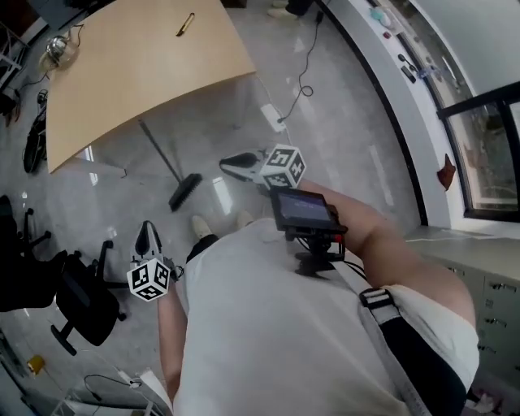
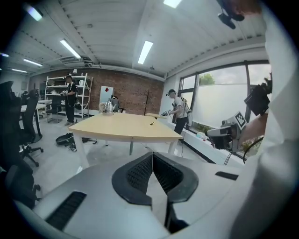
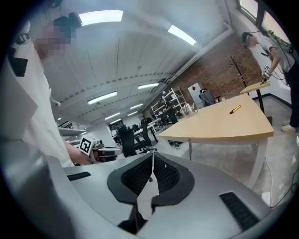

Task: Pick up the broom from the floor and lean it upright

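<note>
The broom (image 1: 174, 172) lies flat on the grey floor in the head view, its thin handle running under the table edge and its dark bristle head (image 1: 185, 192) nearest me. My left gripper (image 1: 147, 230) is held up at the lower left, shut and empty, well short of the broom. My right gripper (image 1: 227, 165) is also shut and empty, raised to the right of the bristle head. In the left gripper view the jaws (image 2: 152, 155) meet with nothing between them. It is the same in the right gripper view (image 3: 153, 156). The broom shows in neither gripper view.
A tan table (image 1: 138, 73) with a pen (image 1: 186, 23) on it stands beyond the broom. Black office chairs (image 1: 81, 301) crowd the left. A power strip (image 1: 272, 116) and cable lie on the floor ahead. A white window ledge (image 1: 406, 89) runs along the right. People stand in the background (image 2: 178, 112).
</note>
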A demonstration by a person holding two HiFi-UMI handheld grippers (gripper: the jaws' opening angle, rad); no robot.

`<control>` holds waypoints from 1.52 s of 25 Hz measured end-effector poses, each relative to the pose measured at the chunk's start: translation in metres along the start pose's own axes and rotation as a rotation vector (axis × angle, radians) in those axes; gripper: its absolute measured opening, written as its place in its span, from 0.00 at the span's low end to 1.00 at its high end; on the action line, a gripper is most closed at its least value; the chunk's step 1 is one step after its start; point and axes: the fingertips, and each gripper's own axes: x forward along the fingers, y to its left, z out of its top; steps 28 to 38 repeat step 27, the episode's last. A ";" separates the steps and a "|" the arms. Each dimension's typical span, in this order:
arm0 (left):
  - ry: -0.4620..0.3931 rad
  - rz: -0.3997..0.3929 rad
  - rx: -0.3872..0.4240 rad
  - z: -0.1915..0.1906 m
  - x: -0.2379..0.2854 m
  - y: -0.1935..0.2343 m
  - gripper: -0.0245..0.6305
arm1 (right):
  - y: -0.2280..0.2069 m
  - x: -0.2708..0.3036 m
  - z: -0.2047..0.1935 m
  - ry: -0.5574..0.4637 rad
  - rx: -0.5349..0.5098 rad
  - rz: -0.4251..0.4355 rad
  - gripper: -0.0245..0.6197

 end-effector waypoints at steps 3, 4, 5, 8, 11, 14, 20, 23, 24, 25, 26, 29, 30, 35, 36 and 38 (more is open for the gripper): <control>-0.005 0.017 -0.010 0.005 -0.008 -0.012 0.06 | 0.010 -0.004 0.012 -0.017 -0.001 0.034 0.07; -0.011 0.010 -0.004 0.008 -0.007 -0.019 0.06 | 0.013 -0.008 0.016 -0.024 -0.004 0.042 0.07; -0.017 -0.001 0.005 0.012 -0.004 -0.027 0.06 | 0.014 -0.013 0.020 -0.029 -0.010 0.048 0.07; -0.029 -0.026 0.031 0.019 0.000 -0.046 0.06 | 0.019 -0.021 0.023 -0.040 -0.022 0.066 0.07; -0.026 -0.037 0.044 0.018 0.000 -0.063 0.06 | 0.022 -0.028 0.019 -0.054 -0.020 0.082 0.07; -0.007 -0.066 0.056 0.010 0.004 -0.076 0.06 | 0.017 -0.037 0.013 -0.072 -0.016 0.065 0.07; 0.010 -0.073 0.054 0.000 0.004 -0.071 0.06 | 0.016 -0.032 -0.009 -0.057 0.008 0.054 0.07; 0.027 -0.093 0.055 -0.005 0.006 -0.076 0.06 | 0.019 -0.035 -0.017 -0.042 0.027 0.038 0.07; 0.035 -0.101 0.056 -0.006 0.008 -0.076 0.06 | 0.021 -0.035 -0.017 -0.039 0.033 0.033 0.07; 0.041 -0.108 0.058 -0.007 0.009 -0.076 0.06 | 0.022 -0.035 -0.018 -0.037 0.037 0.029 0.07; 0.047 -0.114 0.059 -0.007 0.011 -0.076 0.06 | 0.023 -0.034 -0.018 -0.035 0.040 0.025 0.07; 0.052 -0.121 0.061 -0.008 0.012 -0.075 0.06 | 0.024 -0.033 -0.018 -0.032 0.042 0.022 0.07; 0.052 -0.121 0.061 -0.008 0.012 -0.075 0.06 | 0.024 -0.033 -0.018 -0.032 0.042 0.022 0.07; 0.052 -0.121 0.061 -0.008 0.012 -0.075 0.06 | 0.024 -0.033 -0.018 -0.032 0.042 0.022 0.07; 0.052 -0.121 0.061 -0.008 0.012 -0.075 0.06 | 0.024 -0.033 -0.018 -0.032 0.042 0.022 0.07; 0.052 -0.121 0.061 -0.008 0.012 -0.075 0.06 | 0.024 -0.033 -0.018 -0.032 0.042 0.022 0.07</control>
